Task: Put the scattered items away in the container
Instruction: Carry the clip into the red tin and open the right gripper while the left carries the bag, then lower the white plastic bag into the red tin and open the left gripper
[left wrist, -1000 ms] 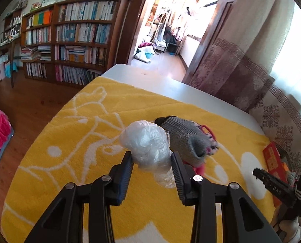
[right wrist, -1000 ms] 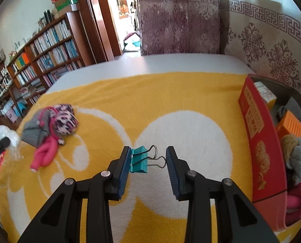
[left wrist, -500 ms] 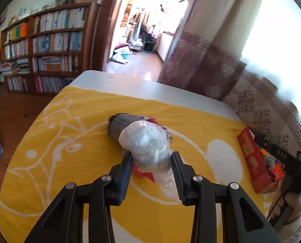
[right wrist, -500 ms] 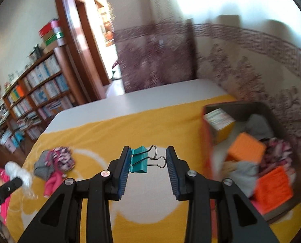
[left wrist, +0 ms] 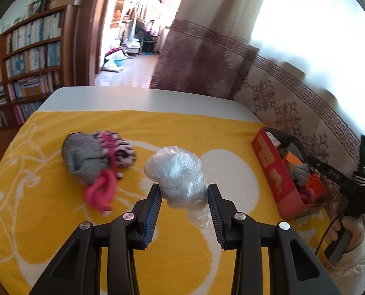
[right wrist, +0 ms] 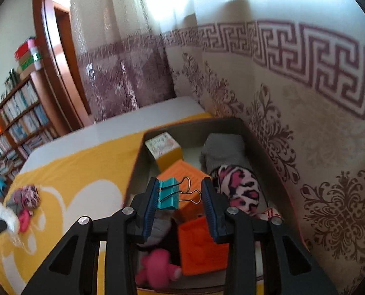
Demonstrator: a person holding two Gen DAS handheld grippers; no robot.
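My left gripper [left wrist: 184, 191] is shut on a crumpled clear plastic bag [left wrist: 176, 172], held above the yellow blanket [left wrist: 47, 221]. A grey, pink and leopard-print bundle of socks [left wrist: 96, 157] lies on the blanket to the left. My right gripper [right wrist: 180, 194] is shut on a teal binder clip [right wrist: 168, 193] and hangs over the open container [right wrist: 256, 135]. The container [left wrist: 268, 157] shows at the right of the left wrist view, with the right gripper's fingers [left wrist: 329, 172] above it and a hand [left wrist: 342, 231] on its handle.
Inside the container lie orange blocks [right wrist: 199, 241], a yellow-sided box [right wrist: 164, 147], grey cloth [right wrist: 221, 150], a leopard-print sock [right wrist: 239, 189] and a pink item [right wrist: 158, 270]. A patterned curtain [right wrist: 305, 123] hangs close behind it. Bookshelves [left wrist: 22, 68] and a doorway [left wrist: 138, 24] stand beyond the table.
Both grippers have swung right toward the container. The right one, still holding the clip, went from over the blanket to above the container. The bag passed the sock bundle, now on its left.
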